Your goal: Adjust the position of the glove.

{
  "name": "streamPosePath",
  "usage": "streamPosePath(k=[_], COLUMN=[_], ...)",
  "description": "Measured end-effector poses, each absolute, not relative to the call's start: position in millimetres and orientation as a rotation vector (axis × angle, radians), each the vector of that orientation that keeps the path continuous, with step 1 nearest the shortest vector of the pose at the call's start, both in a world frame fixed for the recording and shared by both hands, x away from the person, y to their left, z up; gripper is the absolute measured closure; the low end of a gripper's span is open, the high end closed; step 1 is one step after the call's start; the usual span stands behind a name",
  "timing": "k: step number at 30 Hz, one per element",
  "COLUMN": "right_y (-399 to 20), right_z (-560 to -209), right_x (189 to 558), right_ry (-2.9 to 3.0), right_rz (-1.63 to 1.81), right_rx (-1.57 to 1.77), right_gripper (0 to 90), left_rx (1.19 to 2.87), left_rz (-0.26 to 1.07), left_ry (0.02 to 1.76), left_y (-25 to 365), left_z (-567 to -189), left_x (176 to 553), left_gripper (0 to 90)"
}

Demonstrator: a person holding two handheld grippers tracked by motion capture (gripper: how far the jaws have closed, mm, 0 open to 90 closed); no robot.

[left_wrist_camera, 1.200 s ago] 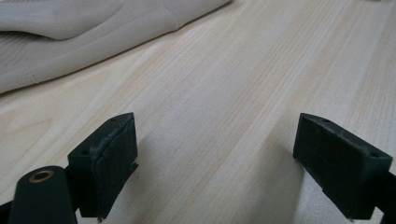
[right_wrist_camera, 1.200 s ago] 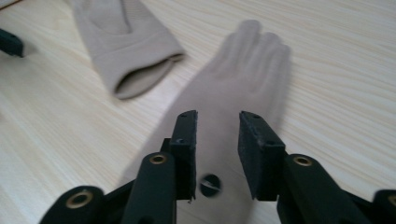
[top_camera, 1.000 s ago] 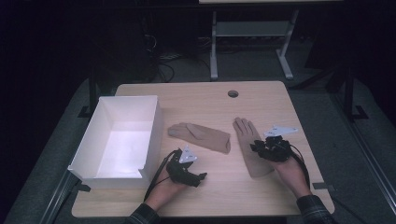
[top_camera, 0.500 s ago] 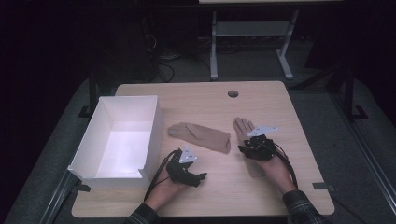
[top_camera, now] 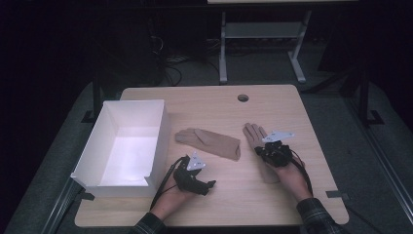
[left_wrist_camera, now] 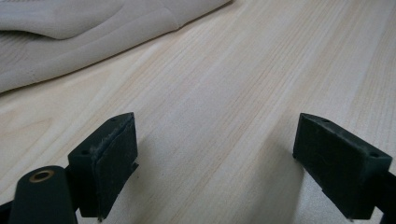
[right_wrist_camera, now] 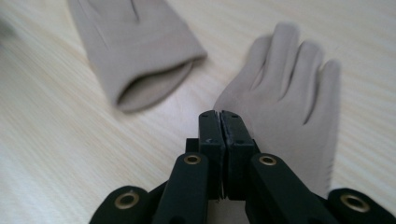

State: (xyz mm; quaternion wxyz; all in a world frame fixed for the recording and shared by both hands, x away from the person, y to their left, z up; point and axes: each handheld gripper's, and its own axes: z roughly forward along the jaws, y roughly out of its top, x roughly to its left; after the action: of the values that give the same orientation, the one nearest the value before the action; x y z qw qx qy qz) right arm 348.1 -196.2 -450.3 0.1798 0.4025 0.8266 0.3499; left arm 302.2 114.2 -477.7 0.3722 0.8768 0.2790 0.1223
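Two beige gloves lie on the wooden table. The left glove (top_camera: 209, 143) (right_wrist_camera: 135, 46) (left_wrist_camera: 70, 37) lies on its side with its open cuff toward the right. The right glove (top_camera: 253, 134) (right_wrist_camera: 289, 93) lies flat with its fingers pointing away. My right gripper (top_camera: 261, 150) (right_wrist_camera: 220, 114) rests over that glove's near part. Its jaws have just been closing and now stand pressed together at the glove's thumb-side edge. I cannot tell whether cloth is caught between them. My left gripper (top_camera: 207, 185) (left_wrist_camera: 217, 140) stands open over bare wood, just short of the left glove.
A white open box (top_camera: 160, 131) sits at the table's left, next to my left hand. A round cable hole (top_camera: 243, 97) is near the far edge. Bare wood stretches along the table's front (top_camera: 243, 200). Dark floor and a metal stand lie beyond.
My right hand and gripper have shifted slightly left over the right glove. The left gripper and both gloves lie as before.
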Motion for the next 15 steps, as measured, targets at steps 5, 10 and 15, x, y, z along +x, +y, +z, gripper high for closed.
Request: streamPosePath(k=[5,10,15], right_y=[-209,-222,-225], right_z=[-436,-417,-408], right_x=[345,338,332], right_ry=[2.293,2.257,2.247], right_rz=[1.121,1.278,1.369], right_rx=[1.170,1.161,1.158], right_gripper=[88.3,88.3,88.3], left_rx=[2.246,2.240,2.243], left_rz=[0.313,0.308,0.313], left_ry=[0.715,0.721,0.717], left_y=[114,114,114], left_z=[-478,-478,-478], left_x=[302,302,302], left_gripper=[13.2,13.2,13.2])
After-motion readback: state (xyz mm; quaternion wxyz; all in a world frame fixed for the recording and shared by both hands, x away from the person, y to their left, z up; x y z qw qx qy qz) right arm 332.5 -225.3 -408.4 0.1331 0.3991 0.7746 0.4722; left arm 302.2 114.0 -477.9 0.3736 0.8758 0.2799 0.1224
